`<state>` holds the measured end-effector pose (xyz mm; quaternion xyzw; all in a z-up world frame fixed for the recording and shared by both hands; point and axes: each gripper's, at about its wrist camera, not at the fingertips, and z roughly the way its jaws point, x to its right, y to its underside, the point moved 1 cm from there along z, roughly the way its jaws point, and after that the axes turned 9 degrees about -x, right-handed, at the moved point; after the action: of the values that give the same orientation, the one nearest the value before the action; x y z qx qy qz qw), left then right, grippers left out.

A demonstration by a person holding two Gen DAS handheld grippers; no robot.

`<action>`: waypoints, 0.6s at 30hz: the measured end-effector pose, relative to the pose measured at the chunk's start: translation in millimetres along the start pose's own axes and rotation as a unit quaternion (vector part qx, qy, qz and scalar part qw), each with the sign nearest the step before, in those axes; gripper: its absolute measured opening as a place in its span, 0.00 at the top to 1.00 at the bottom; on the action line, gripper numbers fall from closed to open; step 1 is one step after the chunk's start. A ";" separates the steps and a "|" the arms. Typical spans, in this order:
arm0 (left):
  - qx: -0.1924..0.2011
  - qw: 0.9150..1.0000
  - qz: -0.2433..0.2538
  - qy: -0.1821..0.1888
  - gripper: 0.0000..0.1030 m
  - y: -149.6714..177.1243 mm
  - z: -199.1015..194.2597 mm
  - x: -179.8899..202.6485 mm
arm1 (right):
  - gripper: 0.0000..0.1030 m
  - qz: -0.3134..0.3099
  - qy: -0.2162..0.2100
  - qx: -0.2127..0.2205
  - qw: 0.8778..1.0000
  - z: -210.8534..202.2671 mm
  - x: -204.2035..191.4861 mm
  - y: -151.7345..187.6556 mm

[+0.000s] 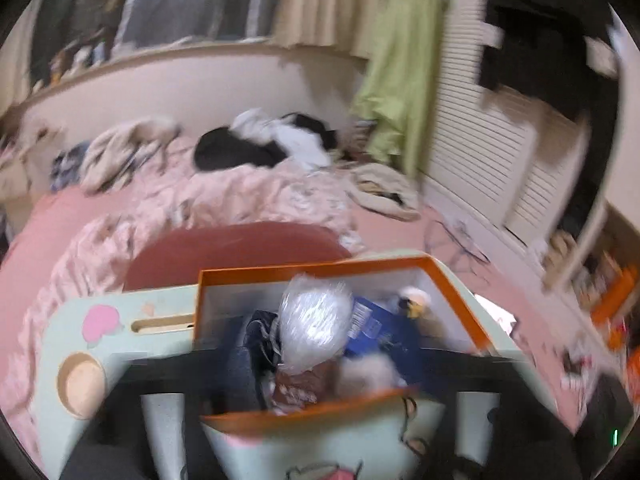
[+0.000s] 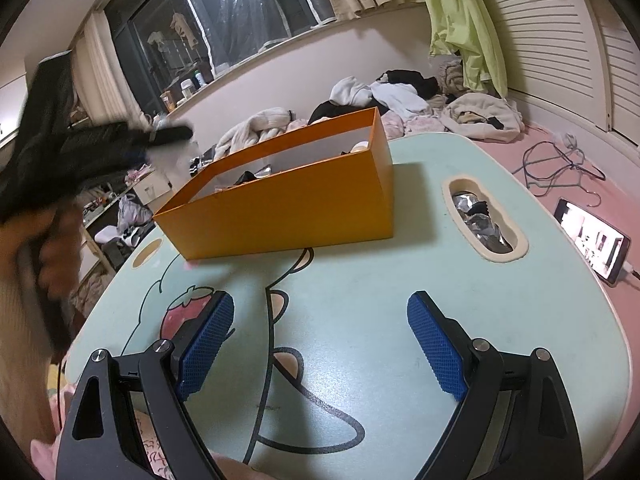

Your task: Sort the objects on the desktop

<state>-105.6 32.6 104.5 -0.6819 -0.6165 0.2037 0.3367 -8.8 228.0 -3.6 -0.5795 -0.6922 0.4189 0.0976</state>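
An orange box stands on the mint cartoon-print table. Inside lie a clear plastic-wrapped bundle, a blue packet, a dark cloth item and a brown packet. My left gripper hovers over the box's near wall in a blurred view, its fingers wide apart with nothing between them. In the right wrist view the orange box sits at the table's far side. My right gripper is open and empty above the table, short of the box.
A slot in the table holds crumpled foil. A lit phone lies off the table's right edge on pink bedding, with wire hangers beyond. Clothes are piled on the bed behind. A hand holds the left tool.
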 end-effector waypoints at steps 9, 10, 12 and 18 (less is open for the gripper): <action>-0.062 0.997 0.034 -0.035 0.11 28.5 57.0 4.8 | 0.14 0.000 -0.001 -0.001 1.000 -0.3 -0.6 0.2; -0.061 0.997 0.037 -0.033 0.11 30.2 55.8 4.2 | 0.14 0.000 0.000 -0.002 1.000 0.1 -0.7 0.4; -0.058 0.997 0.042 -0.029 0.11 34.0 52.2 2.5 | 0.14 0.000 0.000 -0.002 1.000 0.1 -1.0 0.8; -0.052 0.997 0.039 -0.032 0.11 54.9 36.1 2.3 | 0.14 0.000 0.000 -0.002 1.000 -0.2 -1.7 0.9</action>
<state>-91.7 41.7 40.9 -0.7155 -0.6094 0.2060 0.2725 -7.4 226.5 -3.5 -0.5796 -0.6934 0.4172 0.0965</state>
